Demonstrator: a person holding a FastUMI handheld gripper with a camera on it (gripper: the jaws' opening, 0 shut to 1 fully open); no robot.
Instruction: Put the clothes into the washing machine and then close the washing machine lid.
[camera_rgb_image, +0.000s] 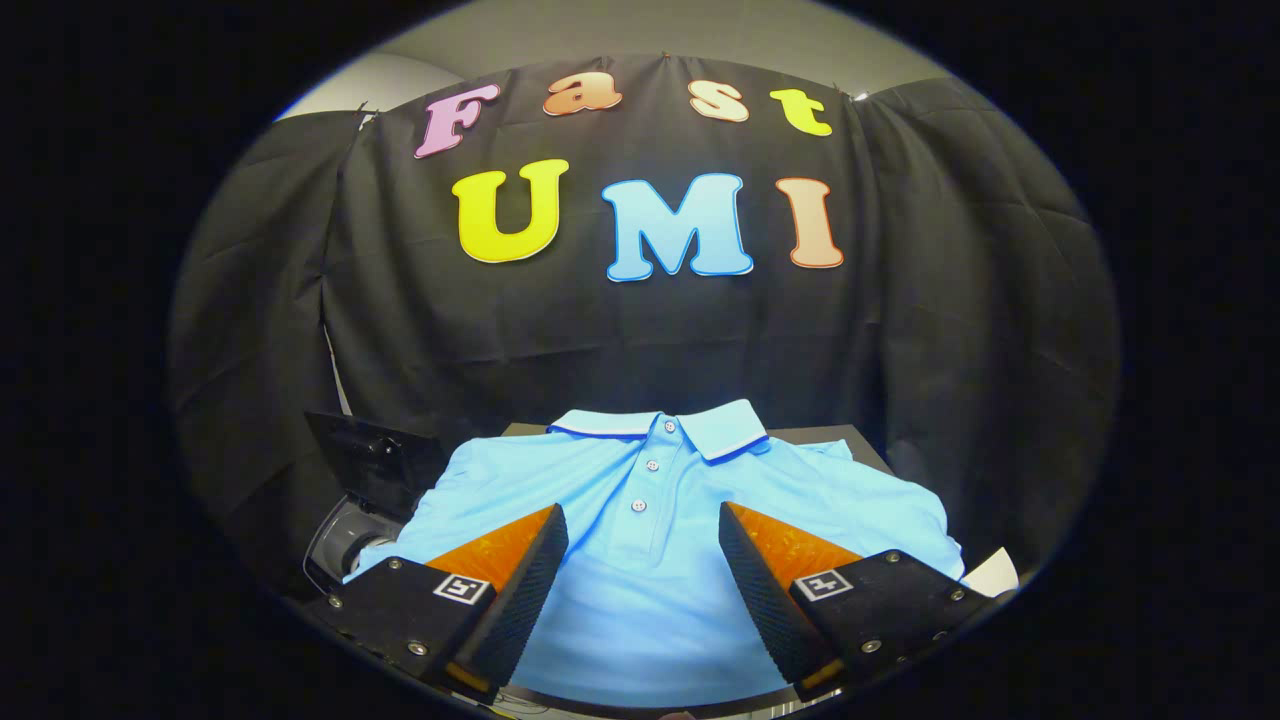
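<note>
I had the gripper (643, 525) with its fingers spread wide, holding nothing, hovering over a blue polo shirt (650, 590). The shirt lay flat on a dark table (860, 440), its button placket running between the fingers and its collar (690, 425) just beyond them. Left of the left finger sat the washer (345, 540), its lid (375, 462) raised

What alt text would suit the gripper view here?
The open gripper hovers above a light blue polo shirt spread flat on a dark table, fingers either side of the button placket. A washing machine with raised lid sits beside the shirt.
</note>
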